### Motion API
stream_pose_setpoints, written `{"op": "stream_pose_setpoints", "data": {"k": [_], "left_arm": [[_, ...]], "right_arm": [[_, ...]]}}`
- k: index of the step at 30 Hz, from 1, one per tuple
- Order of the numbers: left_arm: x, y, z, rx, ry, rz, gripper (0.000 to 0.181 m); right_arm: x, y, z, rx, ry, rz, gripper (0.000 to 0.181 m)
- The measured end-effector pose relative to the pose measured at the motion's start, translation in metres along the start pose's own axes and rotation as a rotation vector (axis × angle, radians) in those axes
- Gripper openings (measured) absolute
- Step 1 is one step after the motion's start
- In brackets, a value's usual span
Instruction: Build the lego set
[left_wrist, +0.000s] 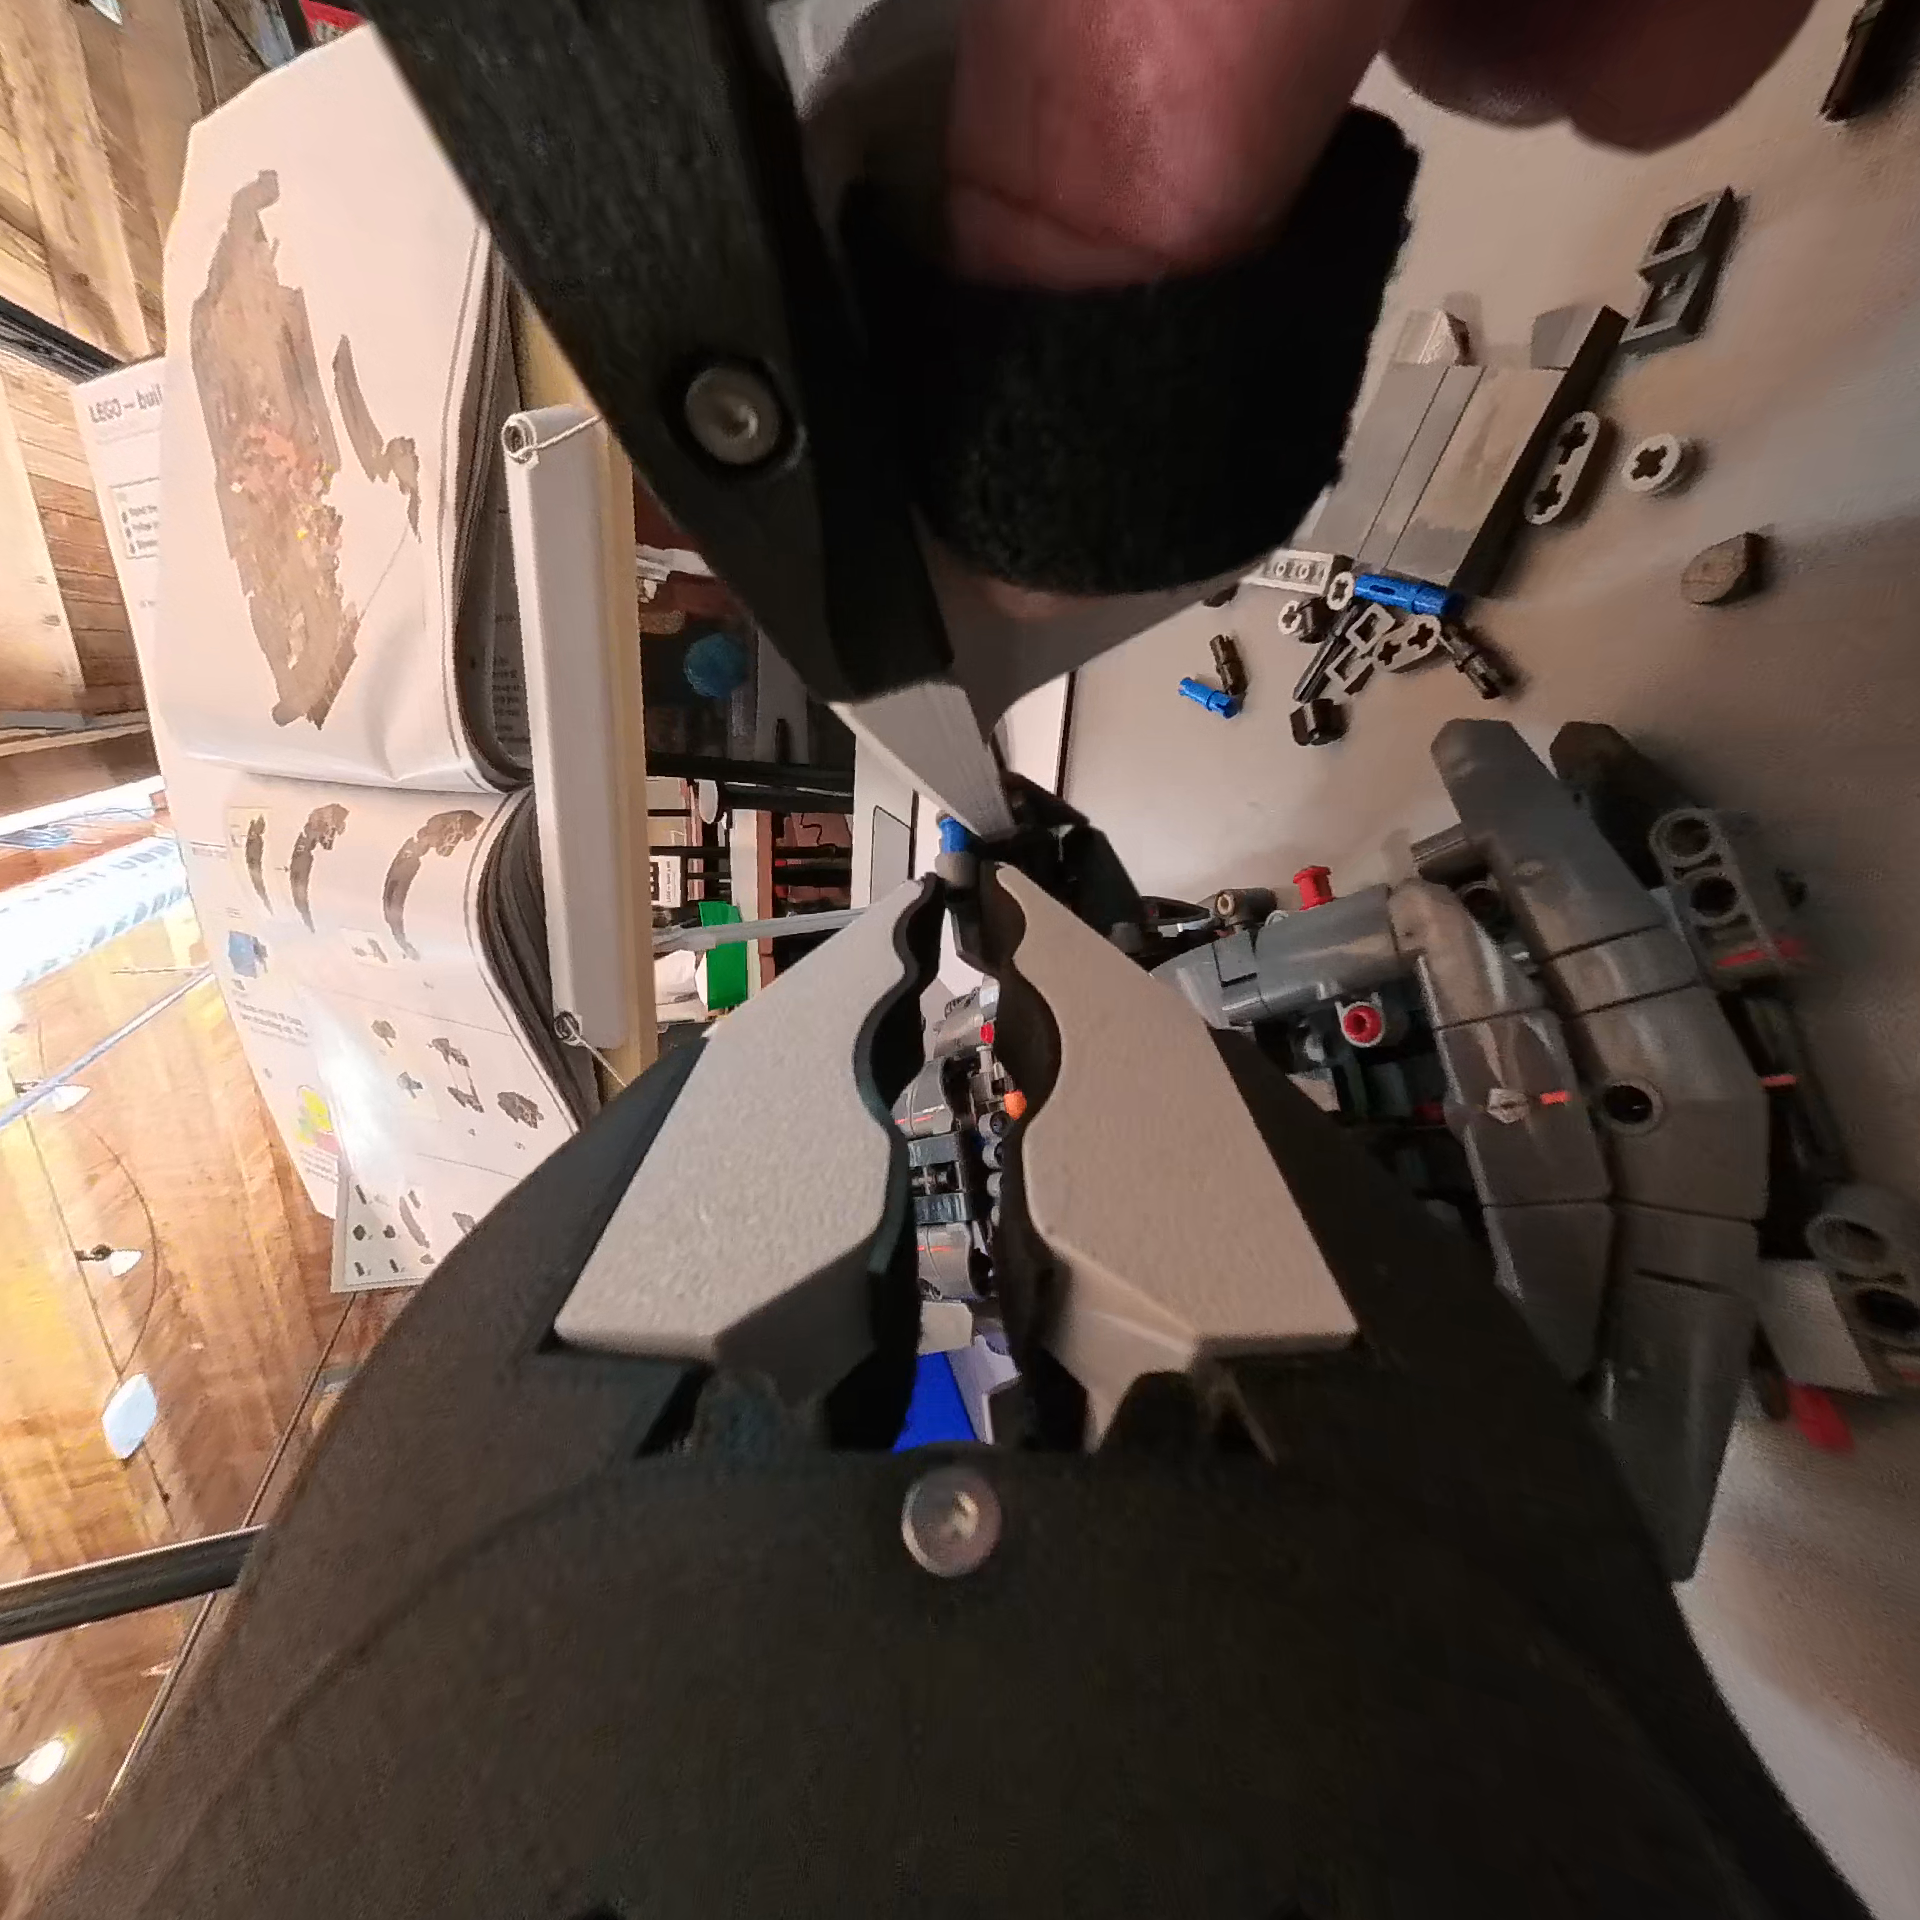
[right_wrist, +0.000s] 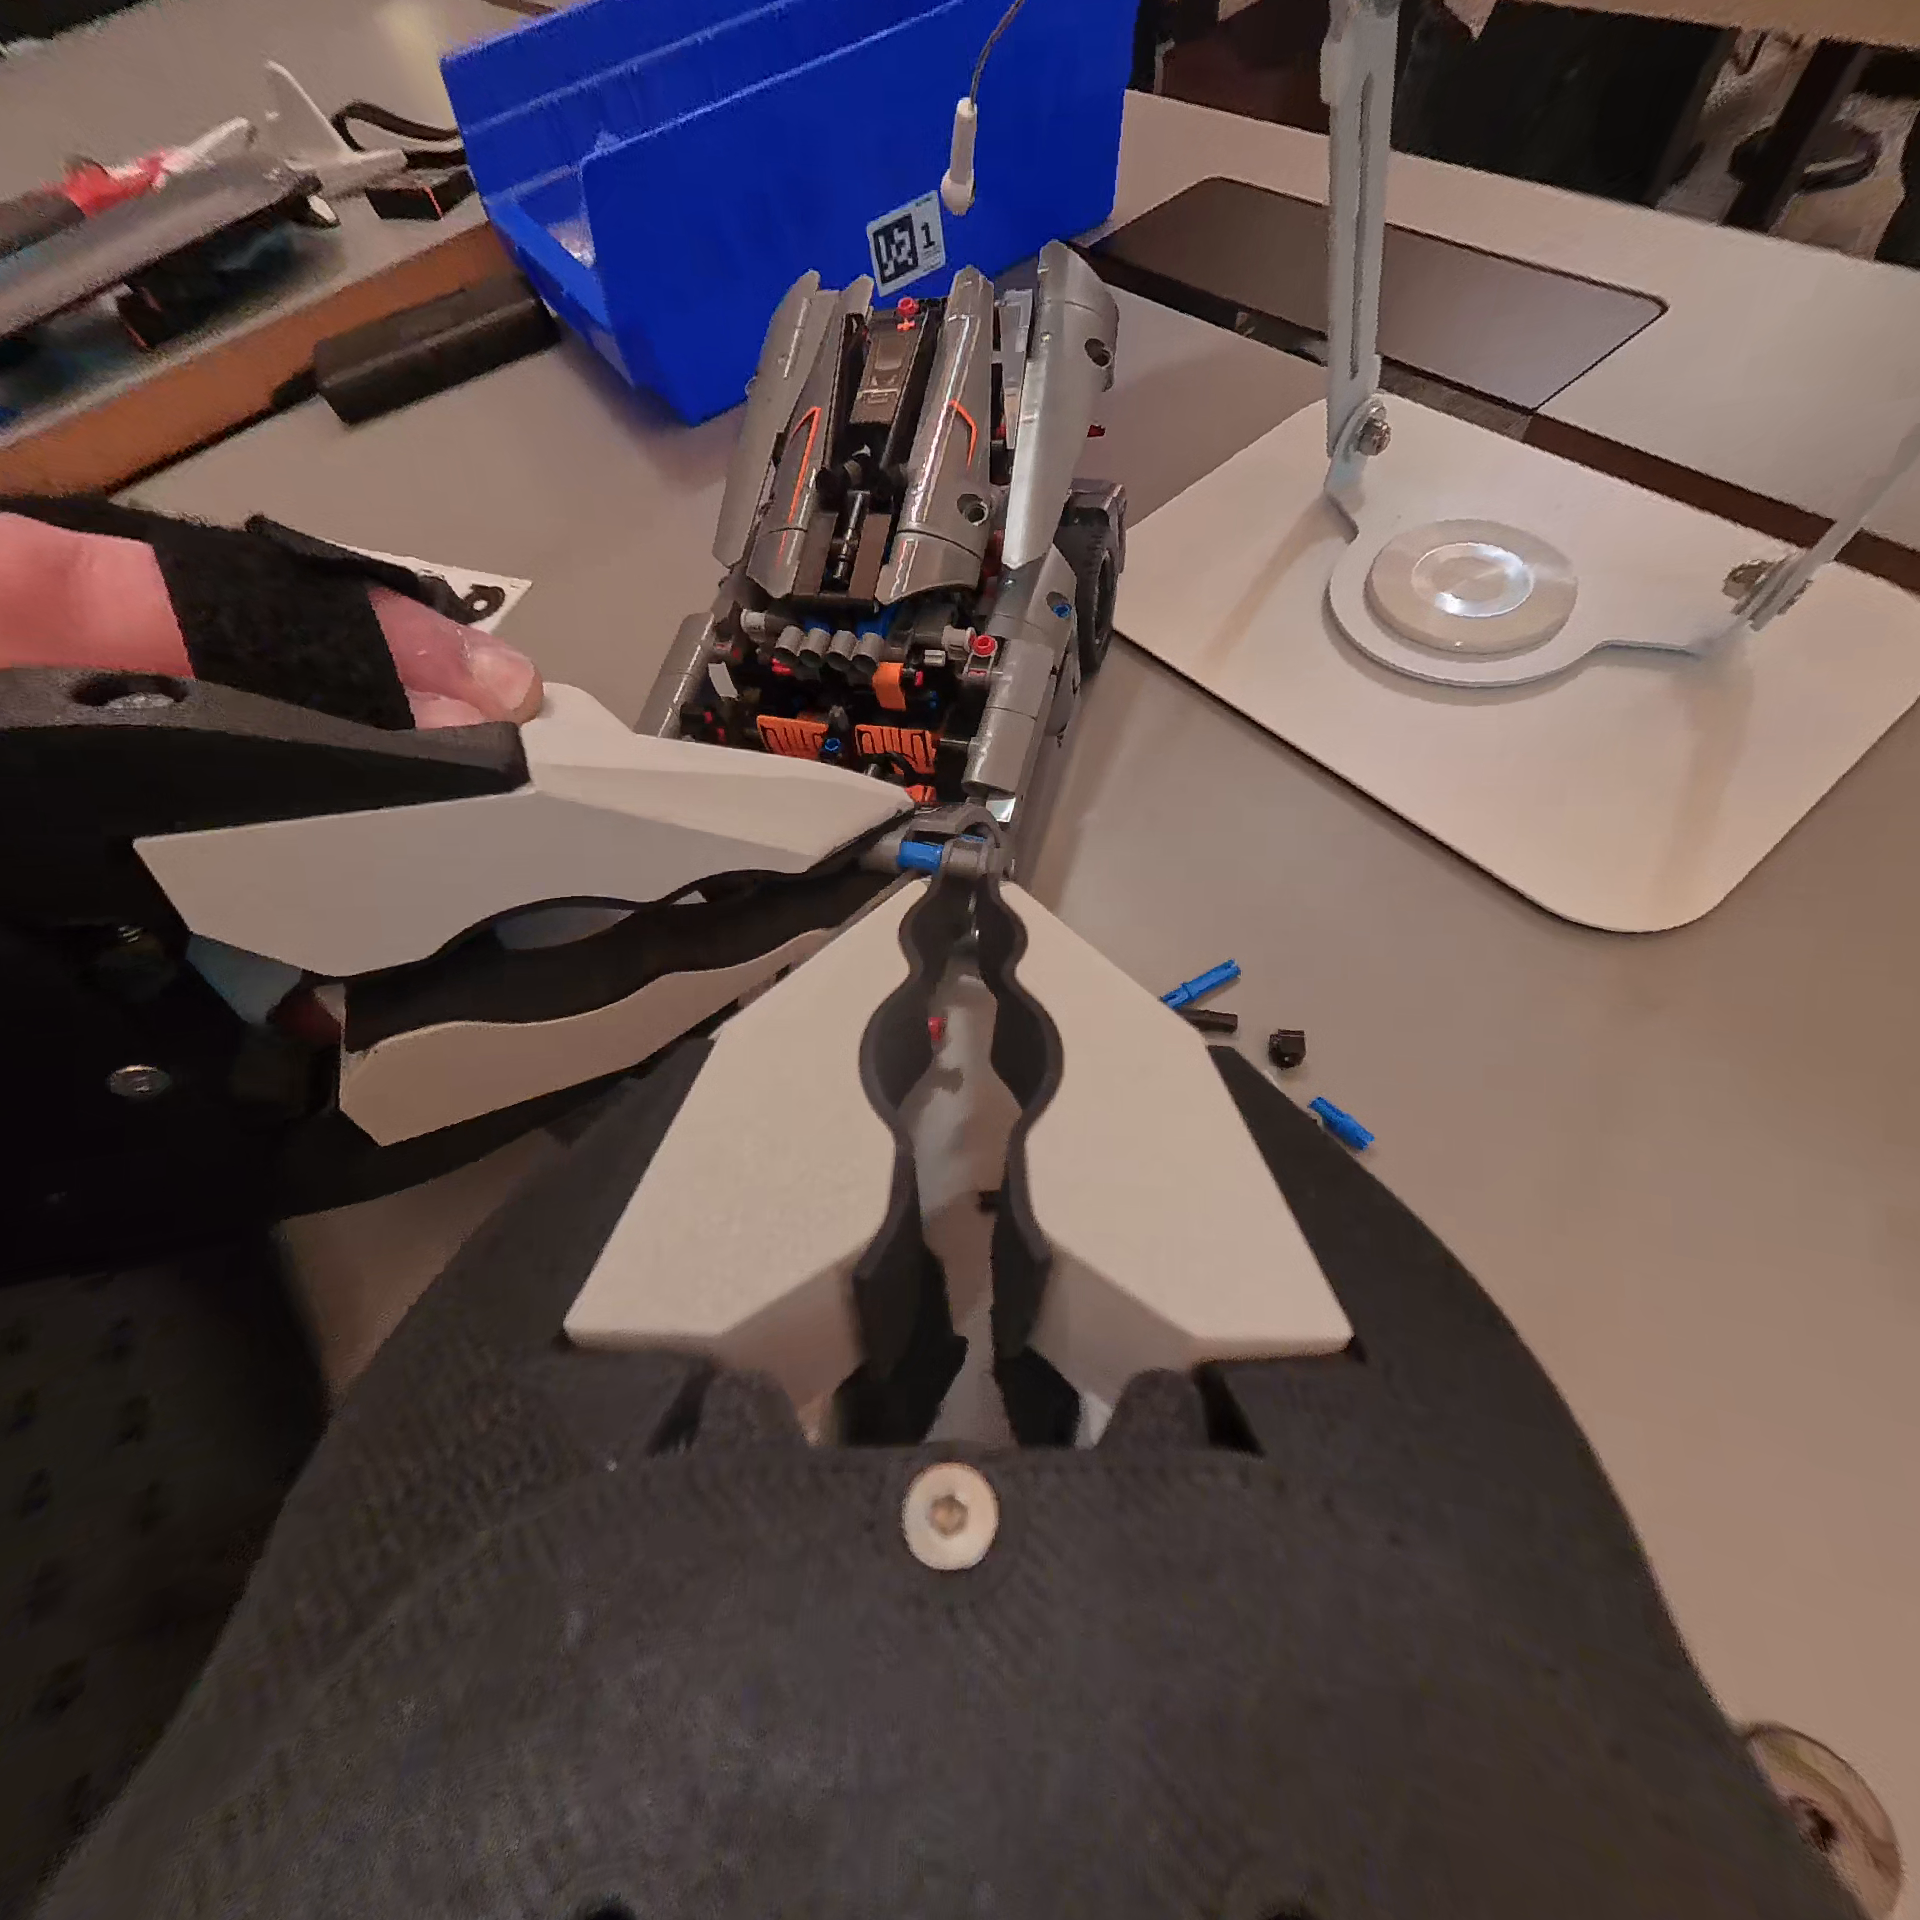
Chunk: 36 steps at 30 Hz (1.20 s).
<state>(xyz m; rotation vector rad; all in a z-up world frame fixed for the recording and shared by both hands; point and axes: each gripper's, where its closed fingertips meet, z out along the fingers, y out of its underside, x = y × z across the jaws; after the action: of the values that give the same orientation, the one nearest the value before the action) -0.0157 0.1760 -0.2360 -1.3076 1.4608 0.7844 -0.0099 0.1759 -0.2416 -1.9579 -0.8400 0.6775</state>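
While both tools meet at one small piece, the right tool has its tips closed on a small grey connector with a blue pin. The left tool comes from the left side, and its tips are pinched on the same connector. This piece is at the near end of the grey Lego car, which stands on the surface in front of a blue bin. Loose blue pins lie to the right. An open instruction booklet is beside.

Both wrist views close, seemingly sharing model
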Motion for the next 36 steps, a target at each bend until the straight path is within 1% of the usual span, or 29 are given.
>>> {"op": "stream_pose_setpoints", "data": {"k": [2, 4, 10, 13, 16, 19, 23, 25, 26, 27, 28, 30, 31, 32, 34, 36], "left_arm": [[0.001, 0.001, 0.001, -0.002, 0.004, 0.011, 0.003], [0.002, 0.000, 0.002, -0.012, -0.013, 0.036, 0.003], [0.001, -0.001, 0.000, 0.002, -0.004, 0.031, 0.003], [0.000, 0.001, -0.001, 0.014, 0.013, 0.019, 0.003], [0.002, 0.001, -0.002, 0.031, 0.050, 0.010, 0.004], [0.006, -0.002, -0.004, 0.060, 0.079, 0.020, 0.005], [0.007, -0.001, -0.006, 0.073, 0.121, -0.005, 0.005], [0.007, 0.001, -0.007, 0.071, 0.131, 0.020, 0.005], [0.007, 0.002, -0.008, 0.068, 0.135, 0.013, 0.005], [0.008, 0.001, -0.009, 0.080, 0.149, -0.015, 0.005], [0.008, 0.001, -0.009, 0.094, 0.163, -0.034, 0.006], [0.008, 0.001, -0.010, 0.106, 0.167, -0.029, 0.005], [0.008, 0.002, -0.010, 0.108, 0.171, -0.037, 0.006], [0.009, 0.001, -0.011, 0.118, 0.181, -0.048, 0.005], [0.006, 0.004, -0.010, 0.113, 0.180, -0.071, 0.005], [0.009, 0.002, -0.011, 0.132, 0.208, -0.094, 0.006]], "right_arm": [[-0.003, -0.001, 0.000, -0.006, 0.003, -0.038, 0.002], [-0.003, 0.000, 0.001, -0.027, 0.057, -0.115, 0.002], [-0.004, 0.000, -0.001, -0.035, 0.045, -0.149, 0.002], [-0.006, -0.001, -0.001, -0.033, 0.014, -0.165, 0.002], [-0.008, 0.001, 0.000, -0.055, -0.030, -0.167, 0.004], [-0.007, 0.004, -0.003, -0.085, -0.052, -0.208, 0.004], [-0.008, 0.004, -0.008, -0.072, -0.094, -0.214, 0.002], [-0.011, 0.002, -0.013, -0.054, -0.131, -0.204, 0.002], [-0.011, 0.007, -0.011, -0.076, -0.152, -0.187, 0.004], [-0.011, 0.016, -0.006, -0.120, -0.171, -0.164, 0.013], [-0.014, 0.023, -0.001, -0.151, -0.206, -0.146, 0.016], [-0.021, 0.024, 0.004, -0.142, -0.242, -0.138, 0.018], [-0.018, 0.023, 0.005, -0.138, -0.225, -0.149, 0.015], [-0.015, 0.022, 0.006, -0.133, -0.215, -0.152, 0.005], [-0.015, 0.021, 0.008, -0.111, -0.238, -0.112, 0.000], [-0.014, 0.023, 0.011, -0.118, -0.242, -0.113, 0.000]]}}
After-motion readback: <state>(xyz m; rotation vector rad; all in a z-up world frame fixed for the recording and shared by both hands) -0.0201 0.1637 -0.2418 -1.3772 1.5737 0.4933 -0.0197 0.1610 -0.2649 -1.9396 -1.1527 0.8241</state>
